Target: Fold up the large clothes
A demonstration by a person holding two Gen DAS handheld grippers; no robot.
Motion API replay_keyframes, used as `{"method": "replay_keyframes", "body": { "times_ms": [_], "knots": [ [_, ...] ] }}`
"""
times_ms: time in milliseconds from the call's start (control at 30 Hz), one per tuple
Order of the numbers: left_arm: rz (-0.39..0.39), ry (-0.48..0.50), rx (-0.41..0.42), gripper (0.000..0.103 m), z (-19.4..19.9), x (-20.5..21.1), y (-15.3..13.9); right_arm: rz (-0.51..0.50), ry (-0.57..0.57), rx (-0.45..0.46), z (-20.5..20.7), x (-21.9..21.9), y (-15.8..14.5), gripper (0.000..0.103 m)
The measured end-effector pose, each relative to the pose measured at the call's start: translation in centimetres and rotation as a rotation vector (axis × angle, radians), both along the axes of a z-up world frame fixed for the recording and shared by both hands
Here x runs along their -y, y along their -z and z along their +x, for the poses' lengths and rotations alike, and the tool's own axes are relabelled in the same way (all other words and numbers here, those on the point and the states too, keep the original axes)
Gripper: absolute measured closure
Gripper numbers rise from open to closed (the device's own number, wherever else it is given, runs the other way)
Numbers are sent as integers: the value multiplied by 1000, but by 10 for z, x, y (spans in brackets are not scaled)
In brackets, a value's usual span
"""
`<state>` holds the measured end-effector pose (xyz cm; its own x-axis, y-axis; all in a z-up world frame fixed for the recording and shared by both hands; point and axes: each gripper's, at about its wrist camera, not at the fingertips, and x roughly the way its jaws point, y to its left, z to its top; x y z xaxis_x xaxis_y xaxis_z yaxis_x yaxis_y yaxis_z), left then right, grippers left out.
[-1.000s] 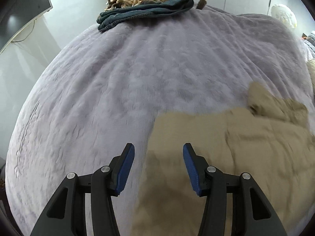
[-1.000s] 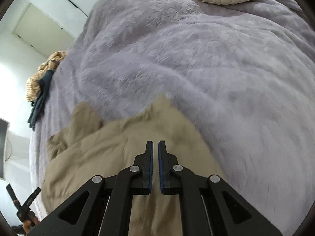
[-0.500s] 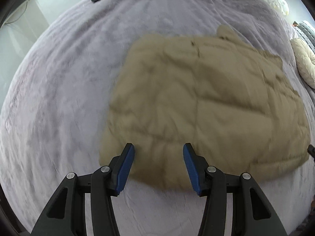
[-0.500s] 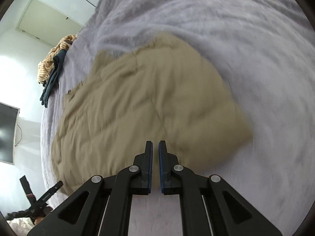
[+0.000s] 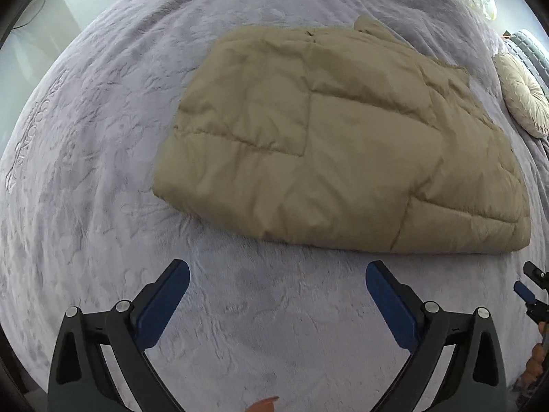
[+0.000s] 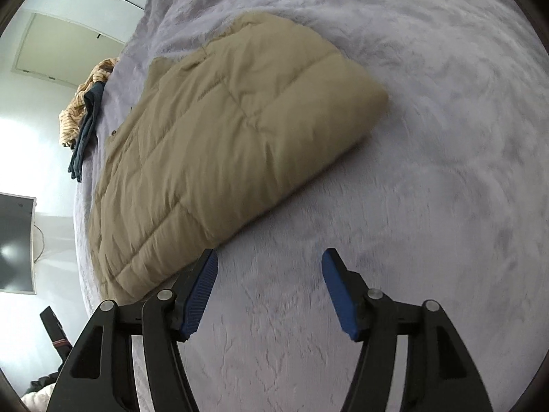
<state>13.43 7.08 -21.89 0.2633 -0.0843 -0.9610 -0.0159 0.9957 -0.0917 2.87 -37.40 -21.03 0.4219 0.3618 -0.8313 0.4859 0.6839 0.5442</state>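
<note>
One quilted jacket (image 5: 339, 144), two cushions (image 5: 523, 94), two tongs (image 5: 278, 288).

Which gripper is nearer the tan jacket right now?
Right. The right gripper has one finger at the tan jacket's near edge. The left gripper hangs over bare blanket, clear of the jacket. Both are open and empty.

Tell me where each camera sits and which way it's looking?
Left wrist view: sits on the left hand-held gripper, looking steeply down at the folded tan quilted jacket on the purple plush blanket; its open blue-padded fingers show, and the right hand-held gripper peeks in at the edge.
Right wrist view: sits on the right hand-held gripper, looking down and across the same jacket toward a clothes pile and a wall screen; its open fingers show.
Shared: jacket, blanket, clothes pile.
</note>
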Motion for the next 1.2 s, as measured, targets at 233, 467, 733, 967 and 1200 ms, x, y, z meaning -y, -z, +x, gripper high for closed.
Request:
{"method": "replay_keyframes", "body": {
  "times_ms": [233,467,733,967,1200],
  "knots": [
    [10,-64,-7,0,-3,-4,4,88,11,4,-5,0,11,21],
    [-38,-107,-24,0,0,-13,13,190,24,42,-3,-2,21,4],
    [-204,-172,-17,0,2,-25,16,272,48,38,2,-3,37,0],
    [-430,-244,4,0,22,-41,30,405,121,113,13,9,52,0],
    [-523,-277,26,0,39,-35,51,573,182,202,40,8,75,1]
  ]
}}
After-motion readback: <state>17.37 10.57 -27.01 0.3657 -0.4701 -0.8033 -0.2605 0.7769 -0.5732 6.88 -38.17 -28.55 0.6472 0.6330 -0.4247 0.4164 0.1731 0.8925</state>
